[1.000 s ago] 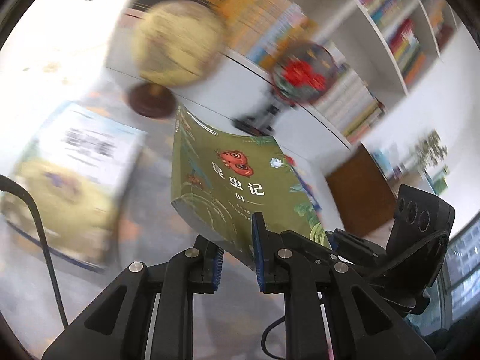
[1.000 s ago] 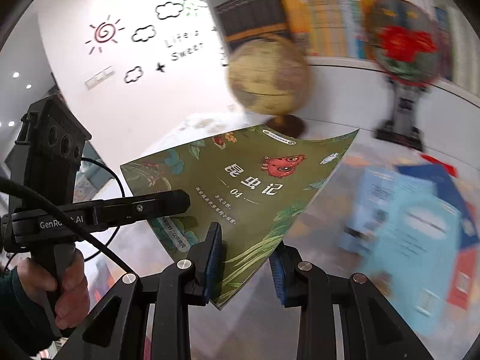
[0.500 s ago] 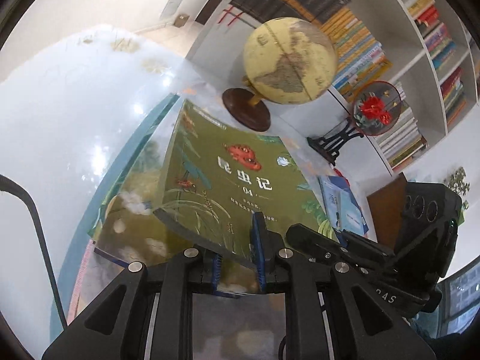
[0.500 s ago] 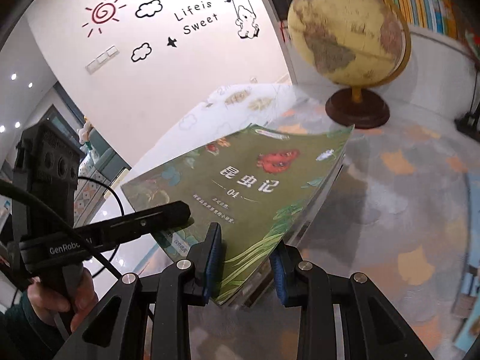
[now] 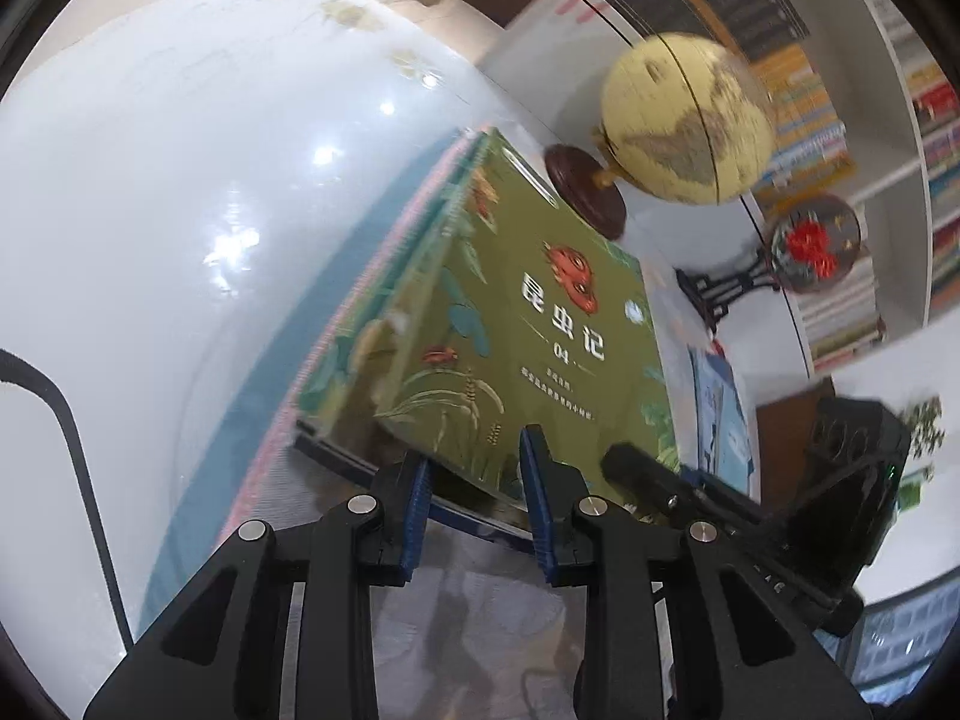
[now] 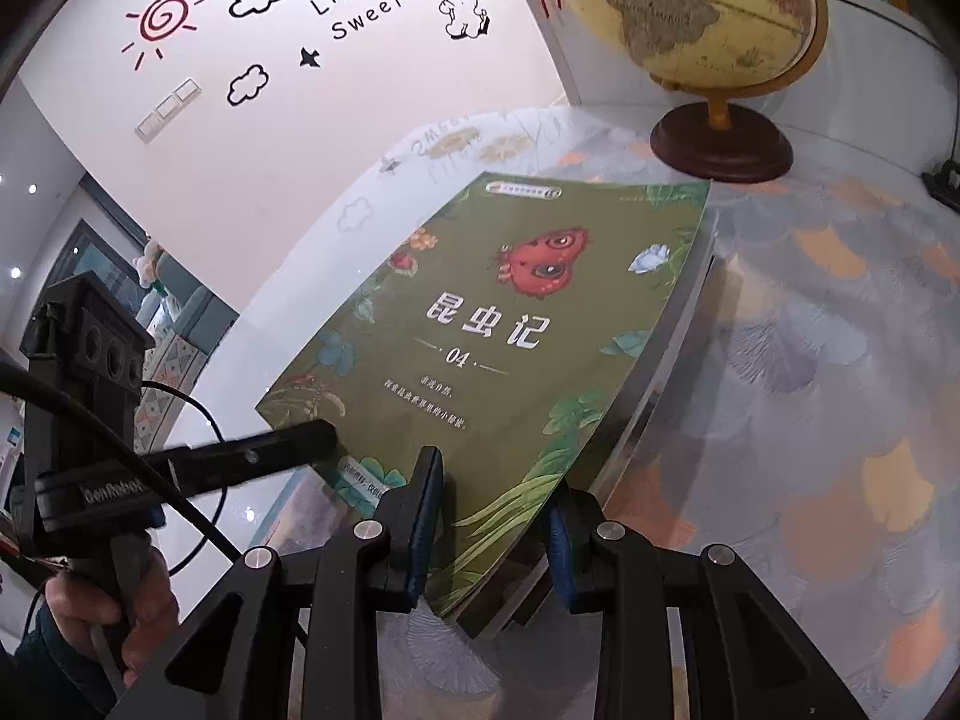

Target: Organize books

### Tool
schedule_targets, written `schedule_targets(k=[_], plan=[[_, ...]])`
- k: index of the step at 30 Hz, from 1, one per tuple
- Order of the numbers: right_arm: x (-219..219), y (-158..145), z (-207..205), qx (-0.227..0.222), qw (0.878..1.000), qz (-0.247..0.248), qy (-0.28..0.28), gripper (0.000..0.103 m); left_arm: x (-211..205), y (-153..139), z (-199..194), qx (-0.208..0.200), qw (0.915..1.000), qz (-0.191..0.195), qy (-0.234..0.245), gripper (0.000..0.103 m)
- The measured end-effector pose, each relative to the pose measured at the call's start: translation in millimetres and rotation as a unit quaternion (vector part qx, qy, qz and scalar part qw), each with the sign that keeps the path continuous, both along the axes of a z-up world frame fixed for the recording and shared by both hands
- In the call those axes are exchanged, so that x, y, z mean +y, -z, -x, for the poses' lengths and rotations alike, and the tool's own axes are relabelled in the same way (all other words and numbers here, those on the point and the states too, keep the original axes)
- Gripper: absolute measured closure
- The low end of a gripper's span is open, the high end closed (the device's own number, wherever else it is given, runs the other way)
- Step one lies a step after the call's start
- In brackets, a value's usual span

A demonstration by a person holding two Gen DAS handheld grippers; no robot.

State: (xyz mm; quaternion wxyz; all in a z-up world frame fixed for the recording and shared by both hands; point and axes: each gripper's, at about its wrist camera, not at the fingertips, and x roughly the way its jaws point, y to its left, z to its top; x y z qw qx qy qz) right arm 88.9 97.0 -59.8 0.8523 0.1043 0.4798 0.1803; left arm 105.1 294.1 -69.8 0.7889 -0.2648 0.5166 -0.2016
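- The green book (image 6: 510, 348) lies face up on a stack of other books (image 5: 384, 324) on the table (image 6: 810, 372), in front of the globe (image 6: 690, 6), whose dark wooden base stands just beyond the book's far corner.
- The cover shows a red insect, white title characters and the number 04.
- The left gripper (image 5: 474, 498) is at the book's near edge, away from the globe; its jaws are opening, and the blue pads (image 5: 417, 510) stand clear on either side of the edge, which still lies between them.
- The right gripper (image 6: 492, 534) is clamped on the book's near corner, the one farthest from the globe: one blue pad sits on the cover, the other below the pages.
- A person's hand (image 6: 114, 594) holds the left gripper's handle, seen in the right wrist view, on the far side of the book from the globe.
- Past the globe, a round red ornament (image 5: 813, 243) on a black stand stands before the bookshelves (image 5: 840, 138).
- A blue book (image 5: 720, 402) lies on the table beside the green one, nearer than the ornament.
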Motion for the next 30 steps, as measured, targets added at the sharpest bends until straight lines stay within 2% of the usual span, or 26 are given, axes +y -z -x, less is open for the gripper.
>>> schedule_targets(k=[8,13,17,21,26,30], plan=[[8.6,3.1,1.8,0.000,1.000,0.006,-0.005,0.073,9.5,-4.6,10.6,-0.010,0.9991,-0.036,-0.020,0.077],[9.7,2.9,6.0,-0.001,1.000,0.012,-0.018,0.072,26.5,-9.3,26.3,-0.028,0.9962,-0.053,-0.063,0.077],[4.4,1.6,11.9,0.007,0.999,0.015,-0.031,0.062,30.4,-18.0,36.8,-0.041,0.9947,-0.068,-0.065,0.077],[-11.3,-1.5,29.6,0.009,0.999,0.035,-0.021,0.052,5.8,-29.7,44.5,-0.058,0.9935,-0.092,-0.035,0.077],[-48.9,1.3,65.7,0.020,0.999,0.037,0.009,0.051,-41.8,-34.1,53.8,-0.057,0.9961,-0.068,0.004,0.077],[-97.2,4.8,102.1,0.034,0.998,0.036,0.046,0.051,-95.0,-36.9,67.4,-0.053,0.9958,-0.061,0.043,0.077]])
